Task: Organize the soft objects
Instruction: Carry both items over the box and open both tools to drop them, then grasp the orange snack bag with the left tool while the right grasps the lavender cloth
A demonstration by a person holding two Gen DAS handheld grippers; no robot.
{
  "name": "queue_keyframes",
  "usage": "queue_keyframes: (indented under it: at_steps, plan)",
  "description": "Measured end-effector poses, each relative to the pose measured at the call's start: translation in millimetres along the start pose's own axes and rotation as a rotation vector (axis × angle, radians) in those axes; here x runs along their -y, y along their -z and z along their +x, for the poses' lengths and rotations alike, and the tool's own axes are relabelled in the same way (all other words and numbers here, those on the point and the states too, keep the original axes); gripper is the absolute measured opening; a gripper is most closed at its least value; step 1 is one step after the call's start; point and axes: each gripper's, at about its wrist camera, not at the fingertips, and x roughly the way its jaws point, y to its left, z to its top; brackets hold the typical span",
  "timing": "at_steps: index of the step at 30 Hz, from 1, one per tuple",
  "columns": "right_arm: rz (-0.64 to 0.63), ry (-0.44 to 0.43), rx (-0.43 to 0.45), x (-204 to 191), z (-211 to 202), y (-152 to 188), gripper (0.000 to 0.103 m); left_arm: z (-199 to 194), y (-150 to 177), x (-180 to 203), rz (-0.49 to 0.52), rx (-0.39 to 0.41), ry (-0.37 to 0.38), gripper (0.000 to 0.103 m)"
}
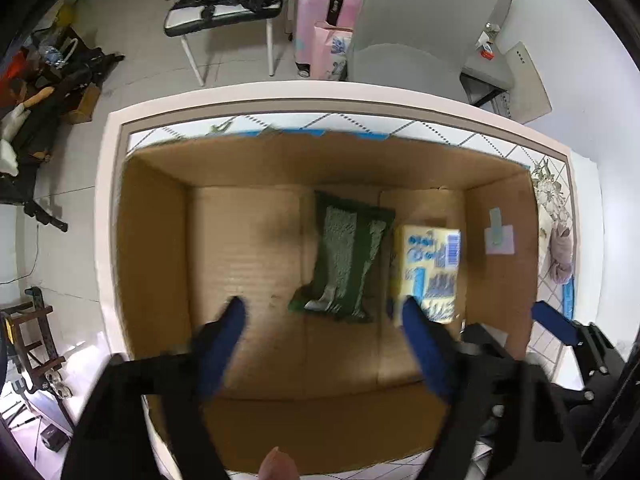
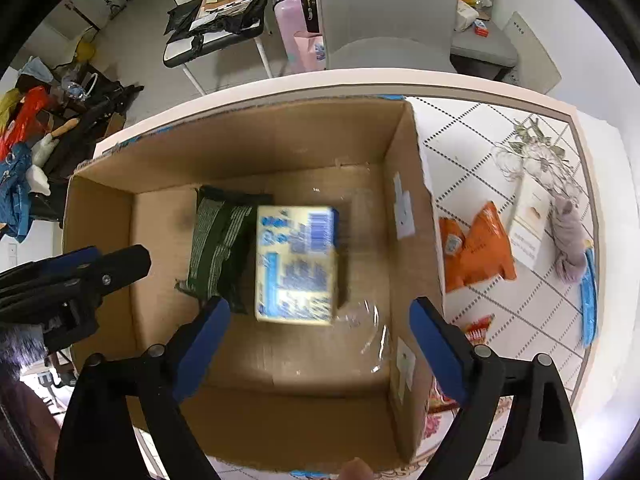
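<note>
An open cardboard box point(image 1: 248, 248) point(image 2: 160, 152) stands on the table. Inside it lie a dark green soft pack point(image 1: 348, 256) point(image 2: 218, 244) and, to its right, a yellow and blue tissue pack point(image 1: 430, 272) point(image 2: 296, 264), blurred in both views. My left gripper point(image 1: 322, 312) is open and empty above the box. My right gripper point(image 2: 320, 312) is open and empty above the box, with the tissue pack just ahead of its fingers. The left gripper also shows in the right wrist view at the left edge point(image 2: 92, 268).
On the tiled table to the right of the box lie orange snack packs point(image 2: 478, 248), a white packet point(image 2: 530, 224) and a mauve cloth bundle point(image 2: 570, 236) point(image 1: 560, 248). A grey chair point(image 2: 384, 12) stands beyond the table. A pink suitcase point(image 1: 320, 12) stands on the floor.
</note>
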Motion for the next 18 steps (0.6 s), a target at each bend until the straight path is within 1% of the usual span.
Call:
queue_keyframes:
  at_steps: [4,9,15,18]
  plan:
    - [-0.018,0.011,0.001,-2.7,-12.4,18.4,0.097,-10.5,24.8,-3.6,0.013,0.026,-0.025,0.089]
    - [-0.051,0.011,0.021,-8.2,-32.4,39.5,0.097,-38.1,56.6,-3.1,0.011,0.097,-0.053,0.090]
    - [-0.091,-0.036,0.060,-11.4,-61.3,59.4,0.097,-70.9,82.4,9.5,0.007,0.163,-0.075,0.090]
    - [-0.106,-0.084,0.076,-8.4,-77.9,68.1,0.097,-86.0,90.7,18.0,-0.002,0.194,-0.087,0.090]
